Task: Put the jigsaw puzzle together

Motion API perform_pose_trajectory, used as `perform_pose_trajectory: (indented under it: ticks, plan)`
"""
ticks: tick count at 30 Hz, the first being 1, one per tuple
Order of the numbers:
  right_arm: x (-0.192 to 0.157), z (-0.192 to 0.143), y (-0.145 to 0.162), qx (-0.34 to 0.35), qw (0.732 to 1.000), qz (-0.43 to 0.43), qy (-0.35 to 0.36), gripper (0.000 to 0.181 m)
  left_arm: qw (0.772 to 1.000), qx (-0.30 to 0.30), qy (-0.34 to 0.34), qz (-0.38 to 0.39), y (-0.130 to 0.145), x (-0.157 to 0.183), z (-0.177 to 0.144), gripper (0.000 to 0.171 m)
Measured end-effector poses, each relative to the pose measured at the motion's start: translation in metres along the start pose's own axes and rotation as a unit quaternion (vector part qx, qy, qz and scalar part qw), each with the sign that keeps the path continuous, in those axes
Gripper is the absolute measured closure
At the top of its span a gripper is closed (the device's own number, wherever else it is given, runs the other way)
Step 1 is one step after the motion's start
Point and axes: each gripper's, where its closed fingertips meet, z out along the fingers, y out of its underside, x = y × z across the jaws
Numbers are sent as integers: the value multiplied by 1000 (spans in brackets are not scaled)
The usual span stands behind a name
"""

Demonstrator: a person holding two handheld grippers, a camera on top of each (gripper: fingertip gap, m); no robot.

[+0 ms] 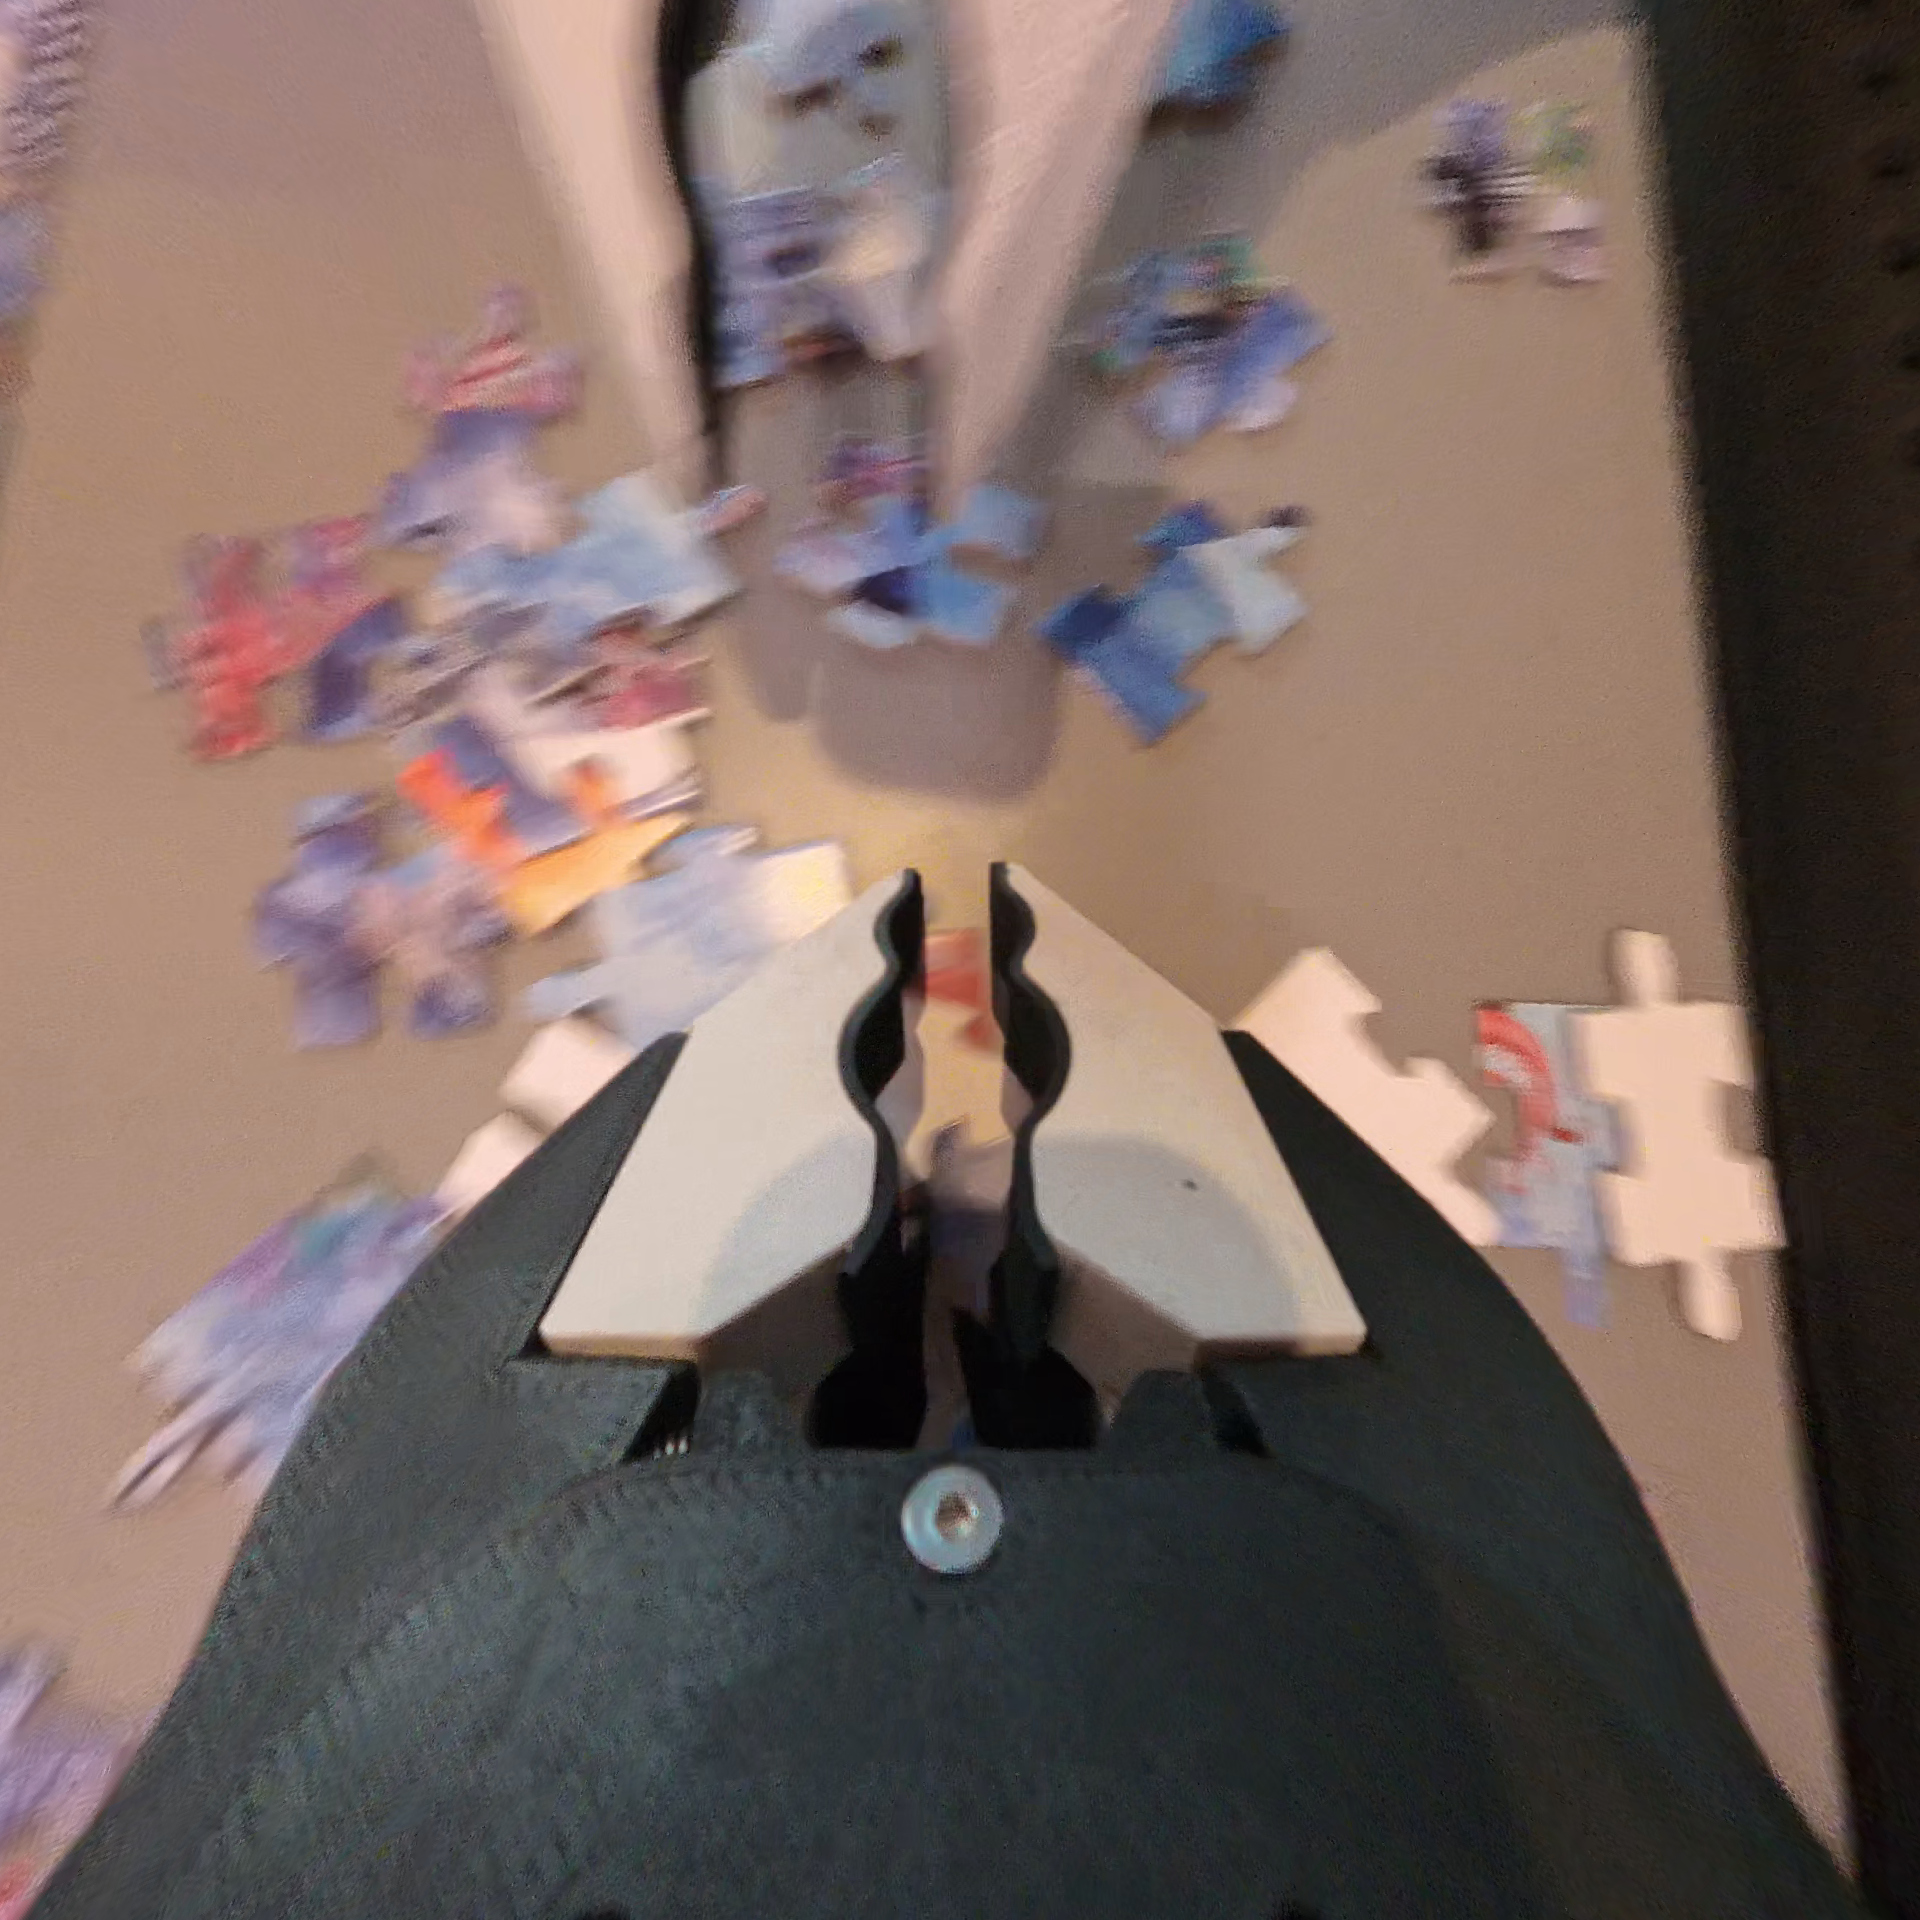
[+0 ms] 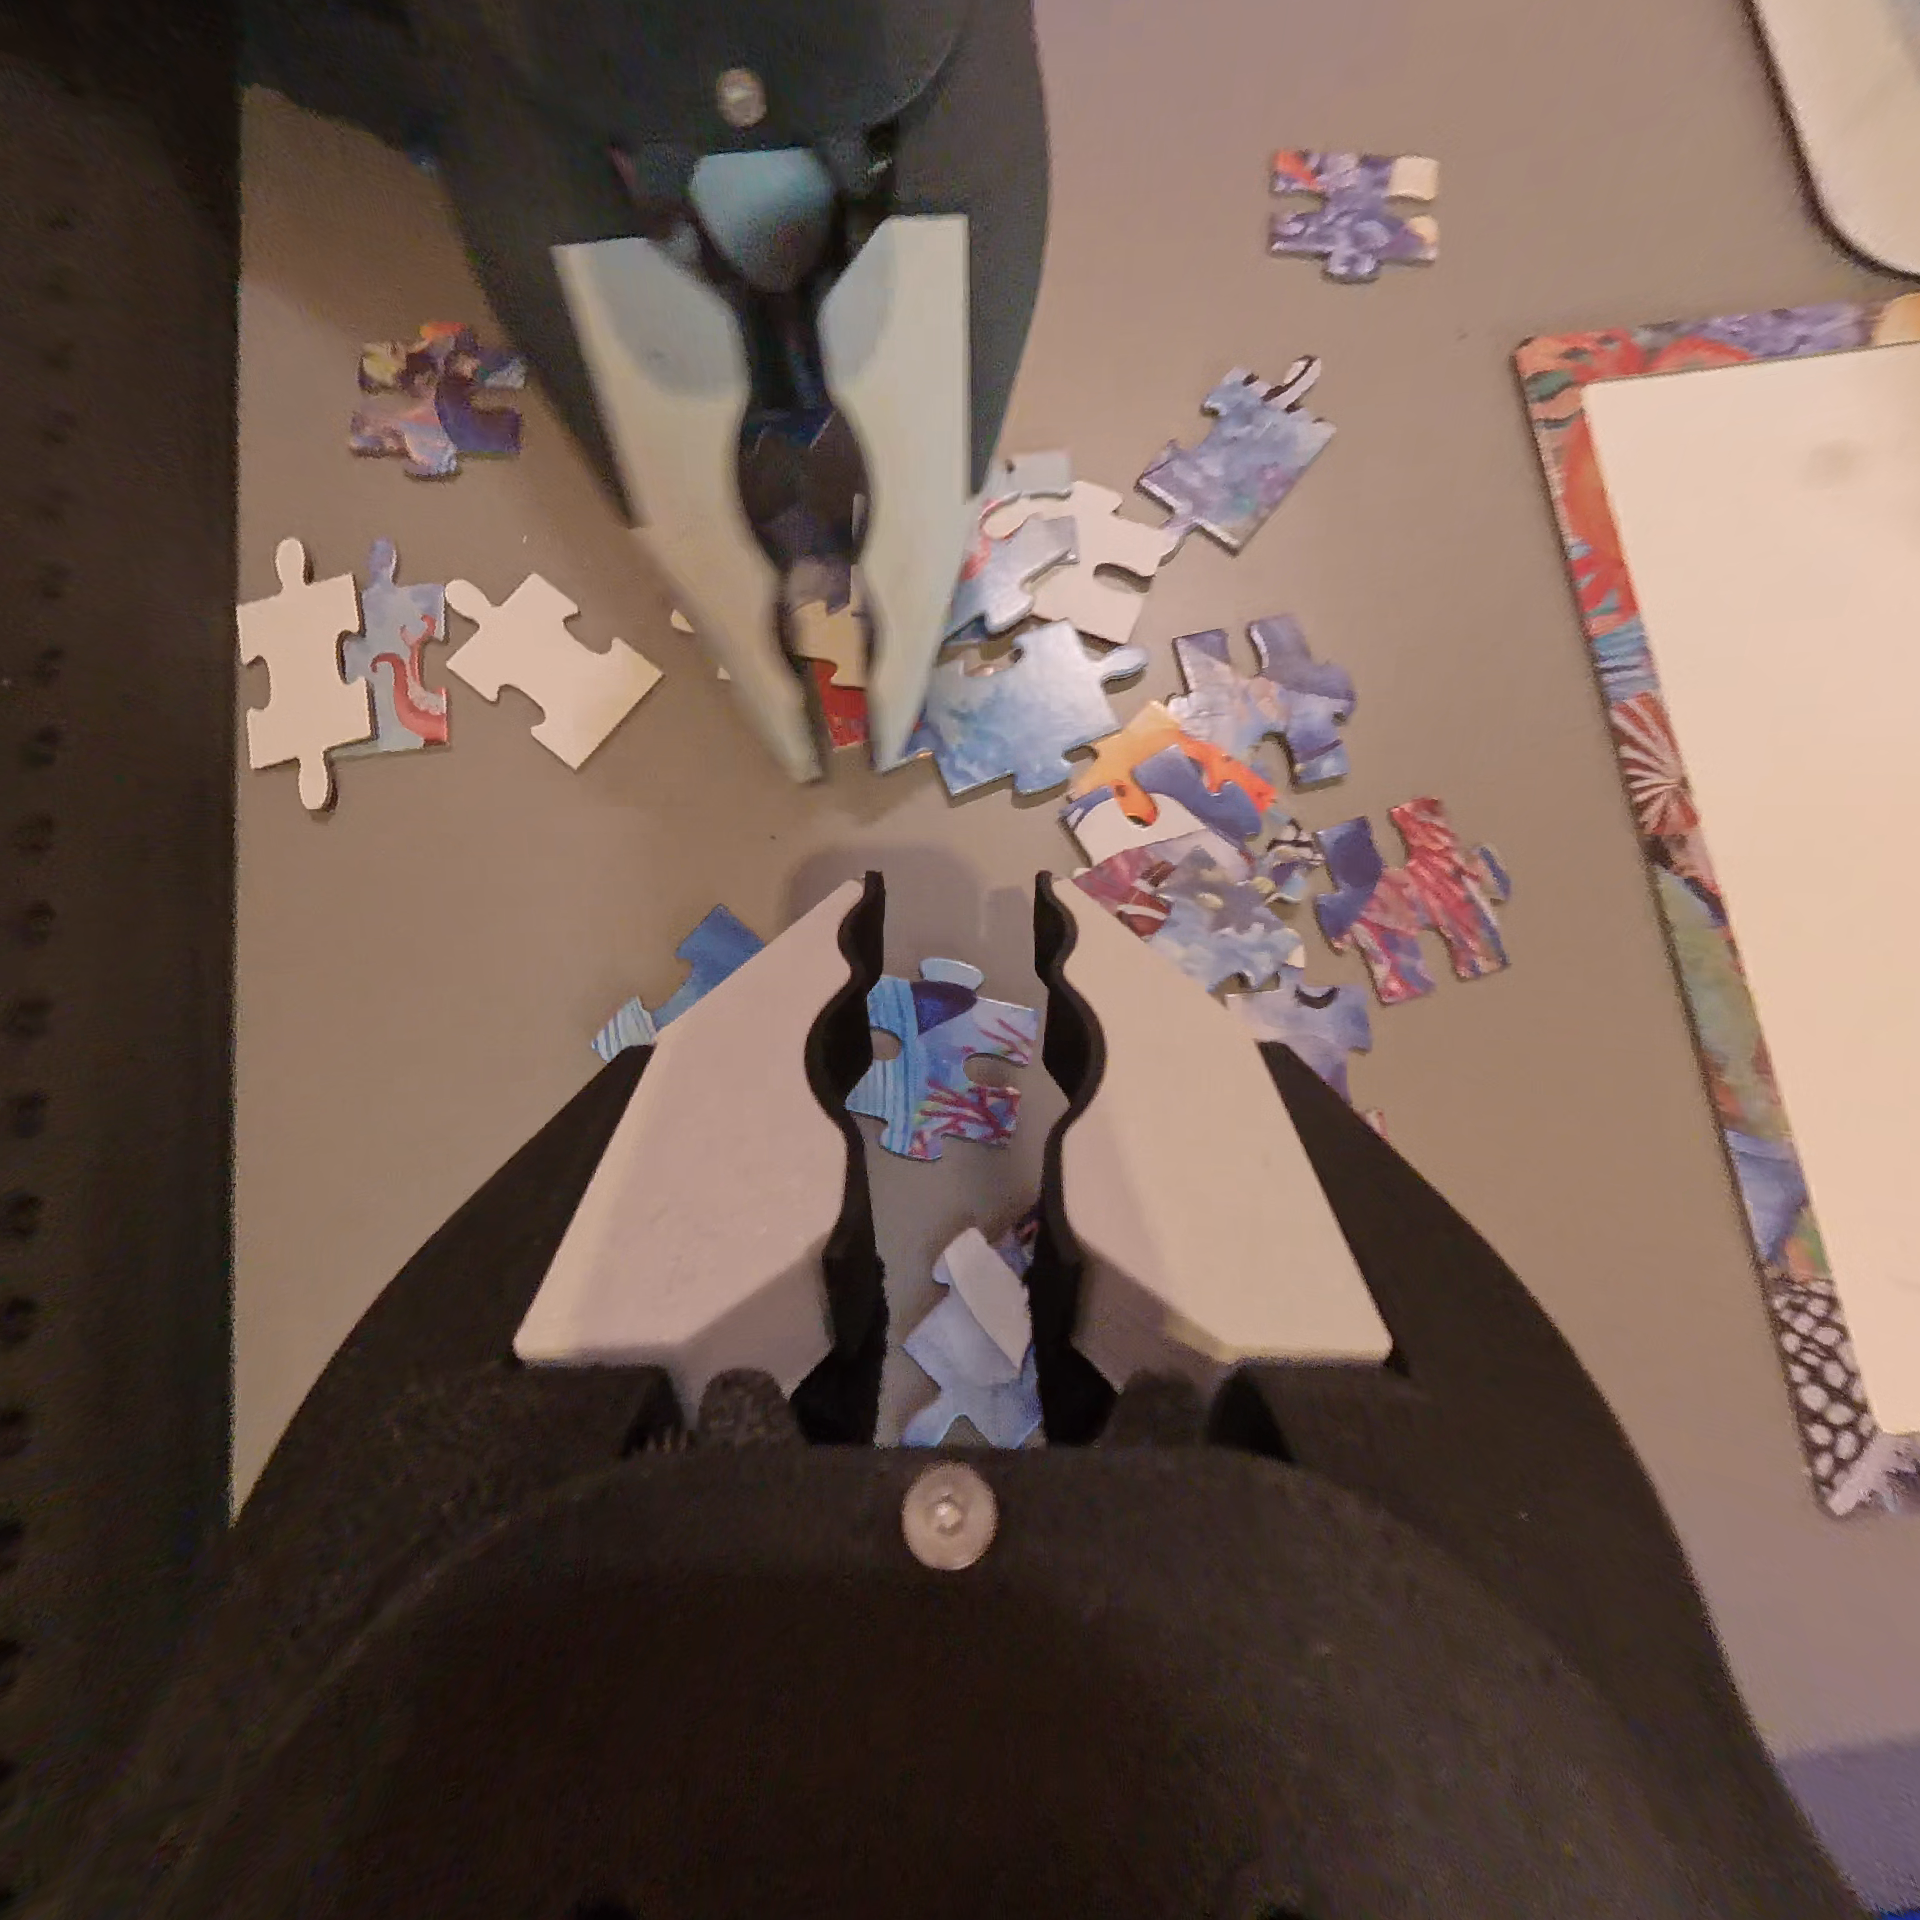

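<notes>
Jigsaw puzzle pieces lay loose on the grey tabletop [image 2: 1351,125], and I judged the task to be near its beginning: no two pieces looked joined, and the puzzle frame [image 2: 1704,831] at 3 o'clock in the right wrist view had only its printed border, with a pale blank inside.

Going from left to right in the right wrist view, at 9 o'clock two white, face-down pieces [image 2: 301,670] lay with one printed piece between them. Next, at 12 o'clock, the left tongs [image 2: 847,764] pointed down at the tabletop, nearly closed, with a red piece [image 2: 844,707] showing in the narrow gap. I could not tell for sure if they pinched it or only stood over it; the left wrist view was too blurred to decide. In the middle, the right tongs [image 2: 951,883] stood moderately wide and held nothing, with a blue piece [image 2: 940,1060] on the tabletop under the gap. Then, between 1 and 3 o'clock, a pile of pieces [image 2: 1195,790] overlapped each other, and one separate piece [image 2: 1351,213] lay at 1 o'clock.

The pieces looked like thin flat cardboard with round tabs and notches, slightly glossy on the printed side in blue, purple, red and orange, and plain matt white on the back. The fingers of the tongs were pale and smooth, with a black wavy inner edge.

Almost everything was left to do: turning the white pieces, sorting, and fitting all into the frame.
</notes>
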Motion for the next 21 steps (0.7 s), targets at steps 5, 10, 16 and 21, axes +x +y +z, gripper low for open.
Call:
perform_pose_trajectory:
  ticks: [5, 10, 16, 21]
  plan:
    - [-4, 12, 11, -15, 1000, -7, -1, 155, 1000, -13, -7, 23, -7, 8, -8, 126]
    - [-1, 22, 5, 4, 1000, 7, 1, 147, 998, -36, -47, -12, 19, -19, -40, 101]
    - [-1, 30, 4, 2, 1000, -13, 18, 150, 995, -66, -60, -46, 41, -32, -34, 105]
    - [1, 30, -3, 26, 1000, -3, 14, 150, 996, -48, -56, -45, 39, -27, -33, 121]
